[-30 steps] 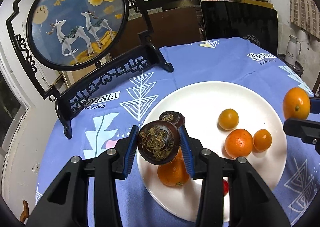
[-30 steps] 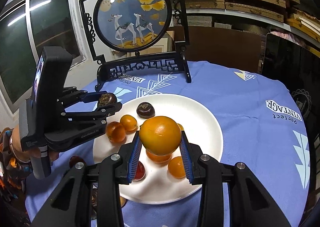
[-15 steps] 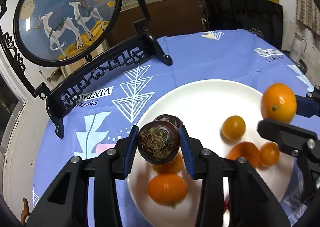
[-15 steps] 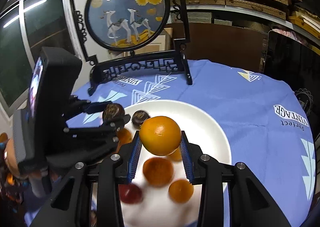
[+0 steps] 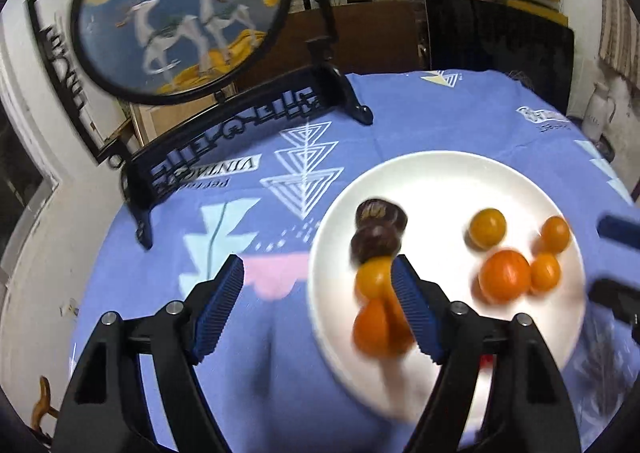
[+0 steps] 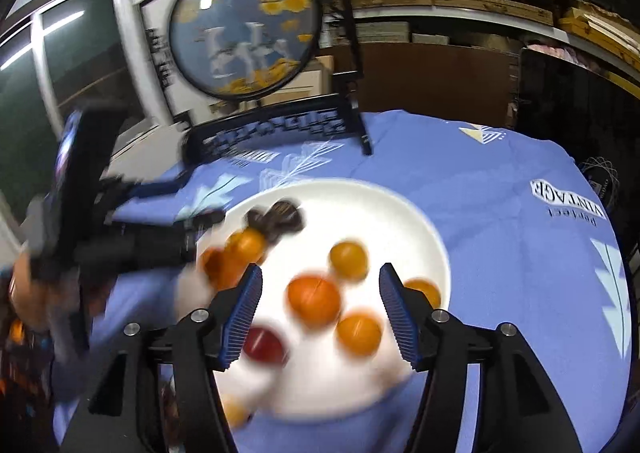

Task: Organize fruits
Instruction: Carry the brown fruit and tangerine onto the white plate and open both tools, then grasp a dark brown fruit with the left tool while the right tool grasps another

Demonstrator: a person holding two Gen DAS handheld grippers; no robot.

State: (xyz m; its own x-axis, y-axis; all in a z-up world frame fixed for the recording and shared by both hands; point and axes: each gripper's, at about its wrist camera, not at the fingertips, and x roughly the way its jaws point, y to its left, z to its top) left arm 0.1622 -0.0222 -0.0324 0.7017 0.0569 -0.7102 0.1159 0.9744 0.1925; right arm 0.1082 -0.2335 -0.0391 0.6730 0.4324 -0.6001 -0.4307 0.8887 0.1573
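A white plate (image 5: 432,173) on the blue tablecloth holds several orange fruits and two dark brown fruits (image 5: 378,231). My left gripper (image 5: 318,305) is open and empty, over the plate's left rim. My right gripper (image 6: 318,313) is open and empty above the plate (image 6: 400,209), over an orange (image 6: 314,299). A red fruit (image 6: 262,343) lies near its left finger. The dark fruits (image 6: 276,219) sit at the plate's far left. The left gripper (image 6: 132,229) shows blurred at the left. The frames are motion-blurred.
A round painted deer screen on a black carved stand (image 5: 184,9) rises at the table's back left, also in the right wrist view (image 6: 244,25). Shelves and a dark cabinet (image 5: 496,37) lie behind the table. A small fruit (image 6: 234,411) lies off the plate's near edge.
Both grippers opened. The left one let go of the dark brown fruit, now on the plate by the other dark one. The right one let go of its orange, now on the plate.
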